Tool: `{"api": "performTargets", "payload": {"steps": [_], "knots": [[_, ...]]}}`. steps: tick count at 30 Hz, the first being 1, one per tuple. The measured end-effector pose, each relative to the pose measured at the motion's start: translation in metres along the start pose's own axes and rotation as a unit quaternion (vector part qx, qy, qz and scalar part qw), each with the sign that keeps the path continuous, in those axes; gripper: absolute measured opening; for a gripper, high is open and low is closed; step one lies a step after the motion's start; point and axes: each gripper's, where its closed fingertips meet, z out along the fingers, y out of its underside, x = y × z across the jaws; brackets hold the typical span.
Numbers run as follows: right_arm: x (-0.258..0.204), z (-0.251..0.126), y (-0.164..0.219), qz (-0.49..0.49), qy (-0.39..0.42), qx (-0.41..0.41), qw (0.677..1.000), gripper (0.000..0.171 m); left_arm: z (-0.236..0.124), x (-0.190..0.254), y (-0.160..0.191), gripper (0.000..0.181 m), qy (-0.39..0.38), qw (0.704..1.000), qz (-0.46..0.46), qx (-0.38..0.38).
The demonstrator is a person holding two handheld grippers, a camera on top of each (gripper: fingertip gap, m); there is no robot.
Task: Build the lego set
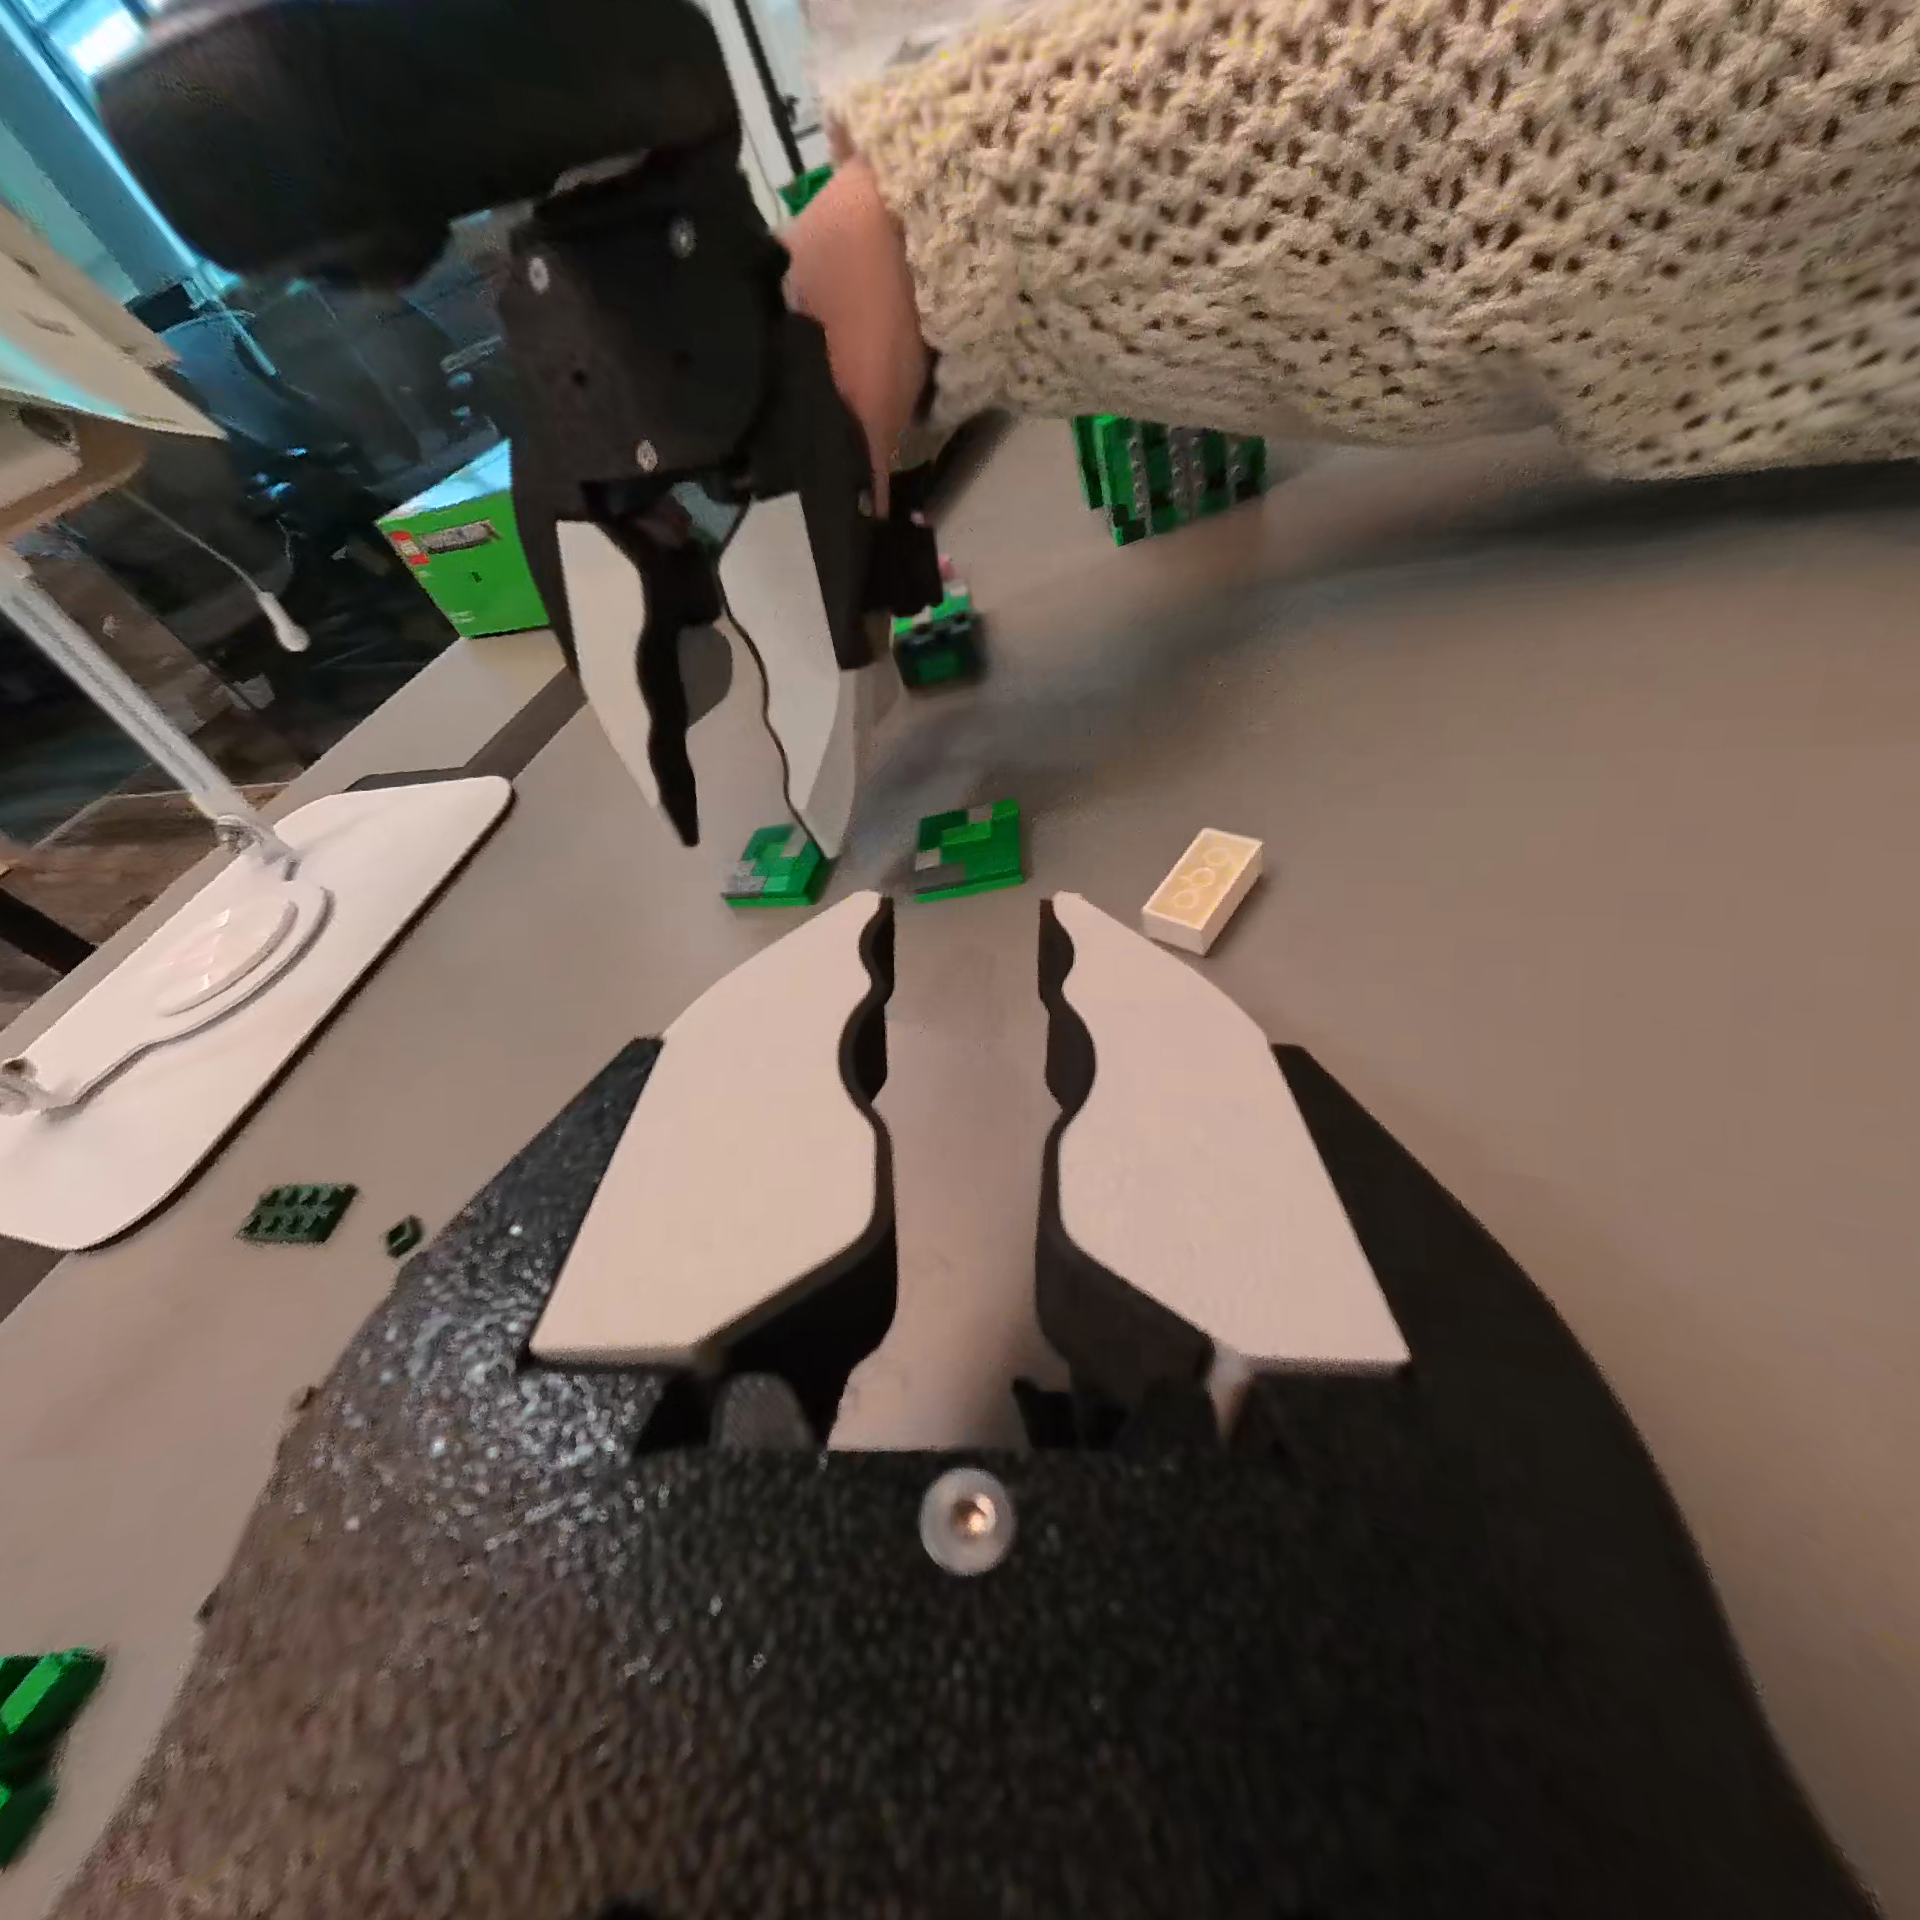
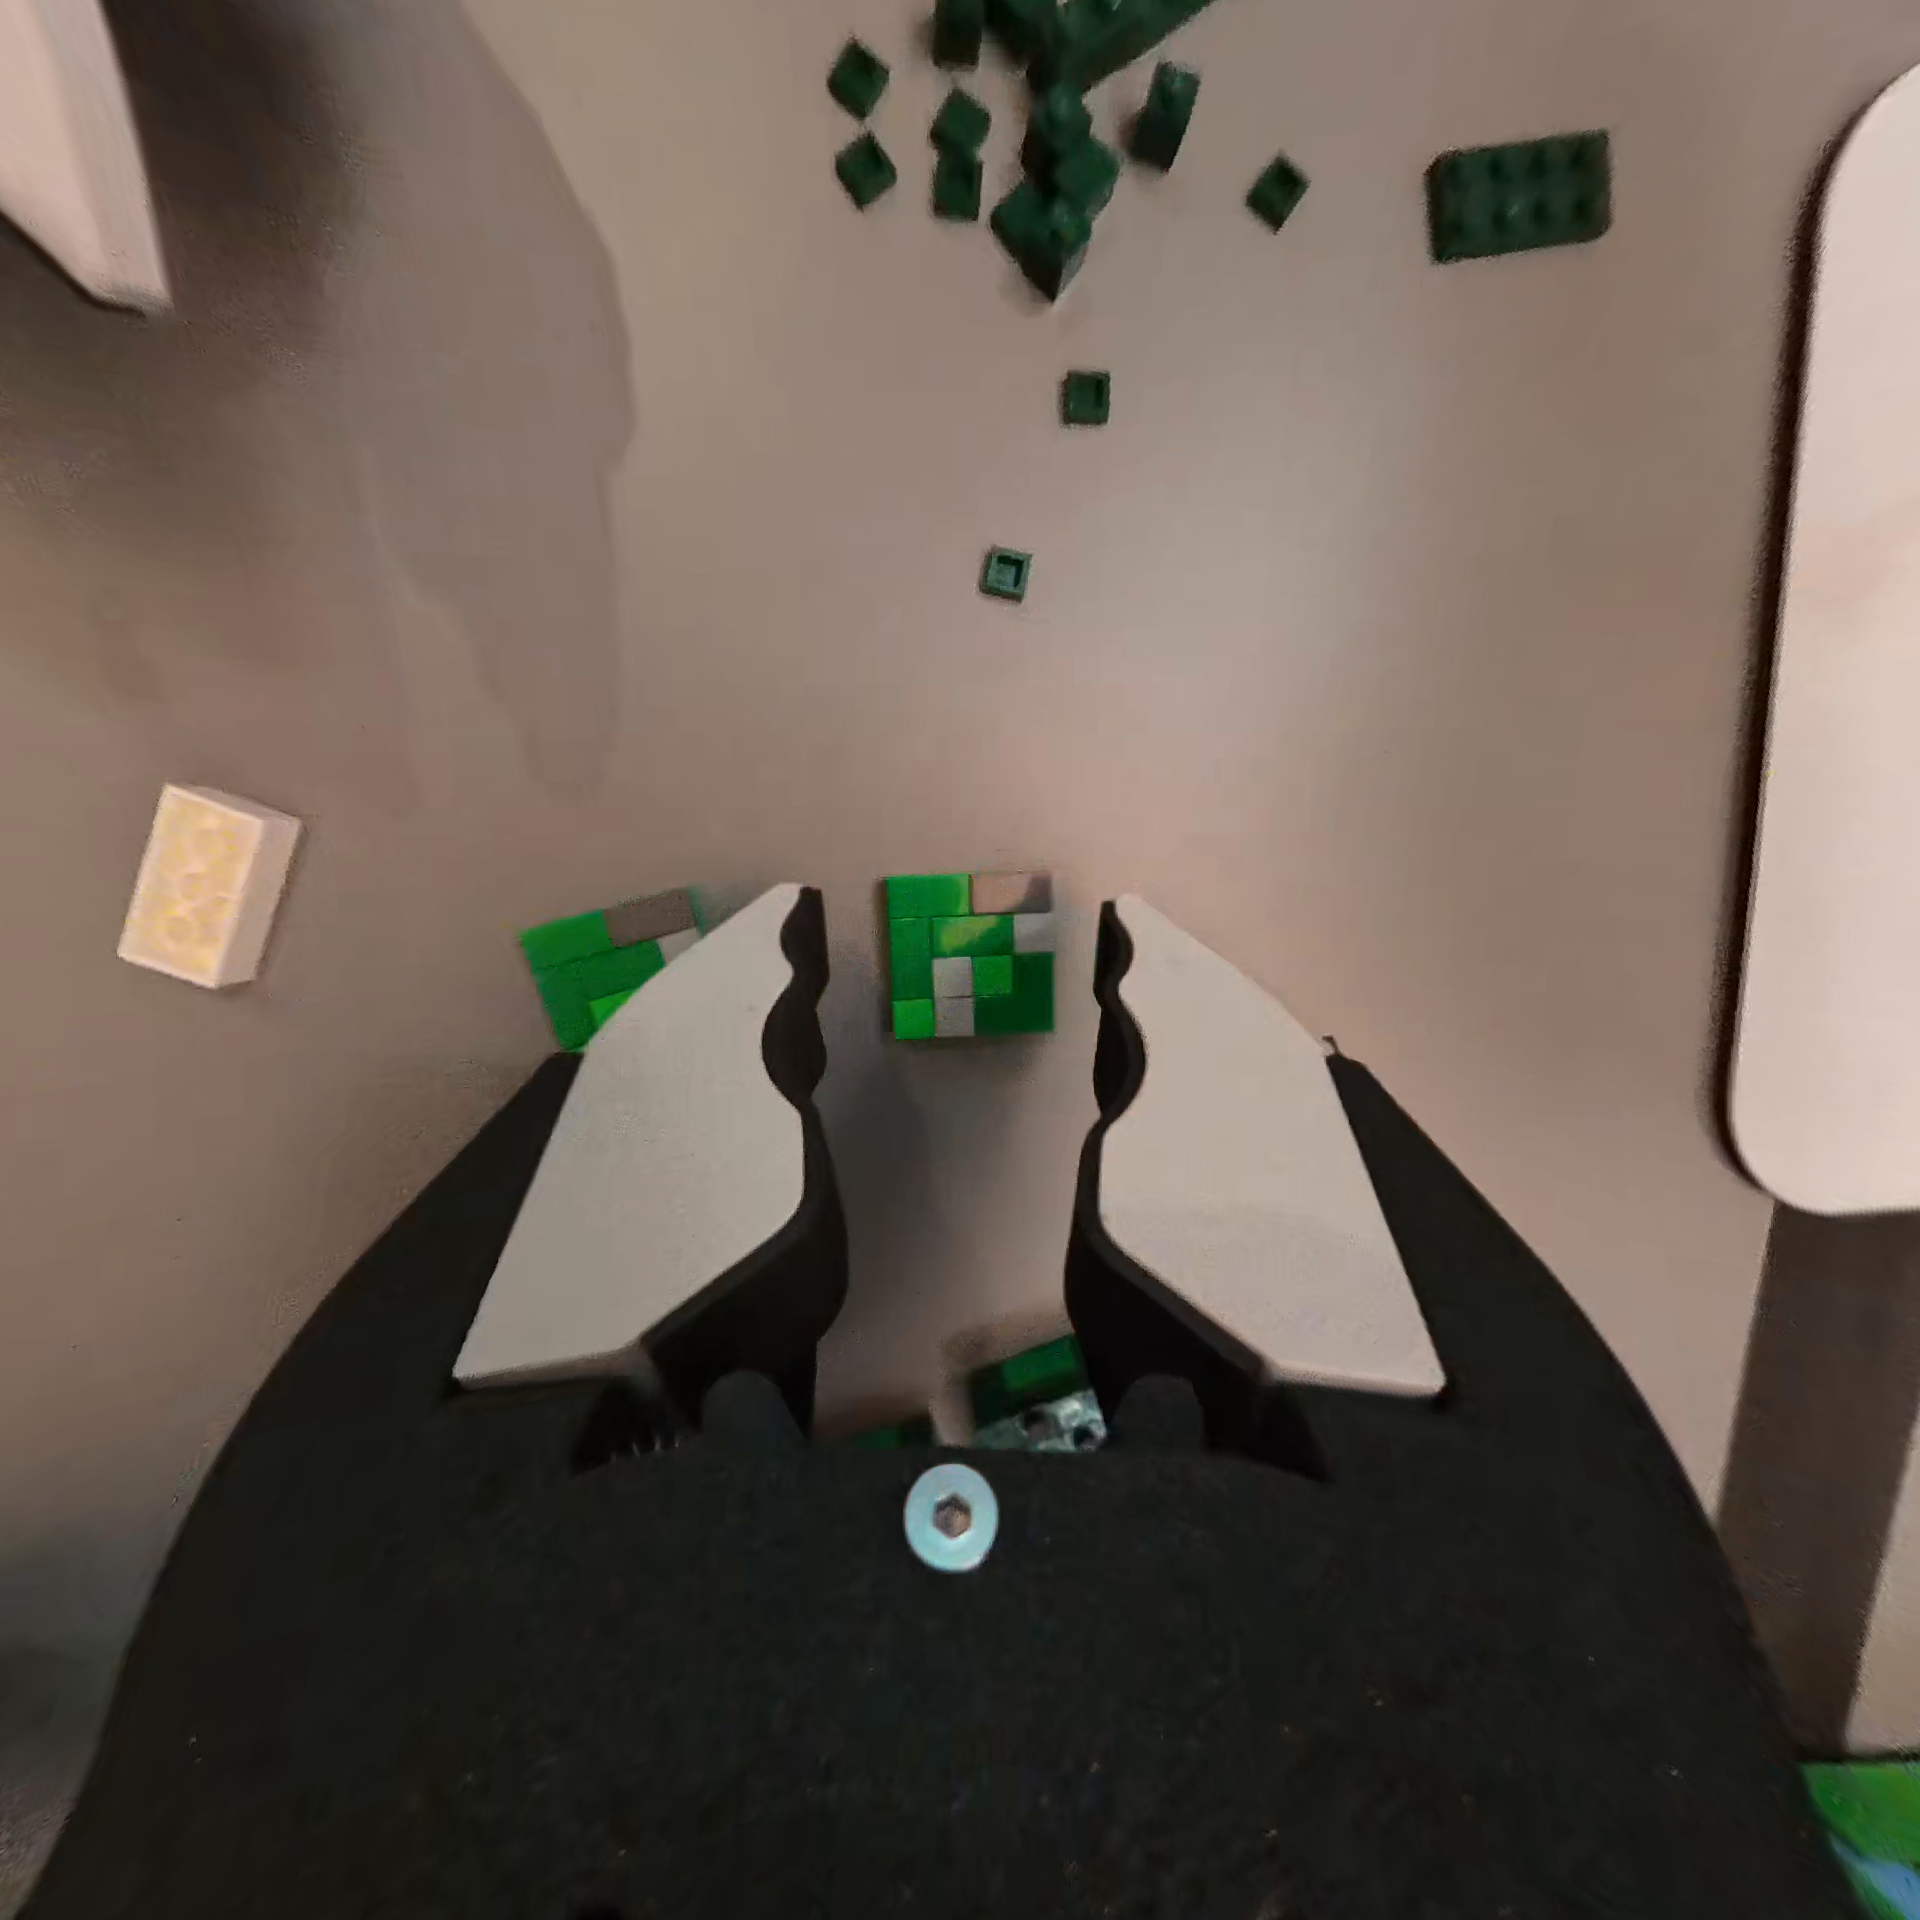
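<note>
Both jaws stand apart and empty: the right gripper [image 2: 961, 909] hangs over one square green-and-grey tiled lego panel [image 2: 971, 956] on the grey table [image 2: 1351, 727], its finger half hiding a second such panel [image 2: 582, 961], dark green loose bricks [image 2: 1049, 156] blurred beyond, while the left gripper [image 1: 966, 909] hovers nearby.

In the right wrist view, a square green-and-grey tiled lego panel [image 2: 969, 956] lies on the beige table [image 2: 1351, 727]; its twin [image 2: 597, 961] at nine o'clock, white two-by-four brick [image 2: 208, 883] beyond, dark-green loose pieces [image 2: 1049, 156] at twelve.

Green-and-grey mosaic panel [image 2: 969, 956], cream brick [image 2: 208, 885]
</note>
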Motion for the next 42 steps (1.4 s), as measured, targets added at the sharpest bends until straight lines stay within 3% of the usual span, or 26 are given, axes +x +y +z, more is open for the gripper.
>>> {"api": "performTargets", "payload": {"steps": [6,10,14,18,23,29,32,35,38,42], "knots": [[0.003,0.01,0.018,-0.029,-0.022,-0.105,0.994,0.046,-0.003,-0.007,-0.001,0.027,-0.005,1.0,-0.019,0.011],[0.001,0.011,0.014,-0.024,-0.018,-0.083,0.996,0.032,-0.003,-0.008,0.0,0.029,-0.017,1.0,-0.003,0.008],[-0.017,0.003,-0.002,-0.007,-0.043,-0.029,0.999,0.032,-0.002,-0.021,0.011,0.035,-0.101,0.988,0.113,-0.027],[-0.051,-0.015,-0.037,-0.01,-0.102,0.047,0.994,0.032,0.001,-0.022,0.007,0.047,-0.168,0.947,0.268,-0.055],[-0.086,-0.029,-0.061,-0.041,-0.147,0.065,0.986,0.032,0.005,-0.014,-0.007,0.052,-0.191,0.923,0.332,-0.041],[-0.106,-0.033,-0.071,-0.07,-0.162,0.056,0.983,0.032,0.009,-0.001,-0.006,0.037,-0.17,0.906,0.386,-0.042],[-0.11,-0.032,-0.07,-0.071,-0.168,0.045,0.982,0.032,0.011,0.004,-0.005,0.013,-0.168,0.894,0.413,-0.051],[-0.111,-0.03,-0.068,-0.066,-0.164,0.045,0.983,0.032,0.011,0.004,-0.005,0.006,-0.178,0.876,0.443,-0.064],[-0.106,-0.036,-0.075,-0.067,-0.124,0.087,0.986,0.035,0.007,-0.002,-0.011,0.006,-0.199,0.873,0.441,-0.057],[-0.098,-0.054,-0.085,-0.083,-0.023,0.171,0.981,0.041,0.0,-0.009,-0.021,0.006,-0.216,0.897,0.384,-0.024]]}}
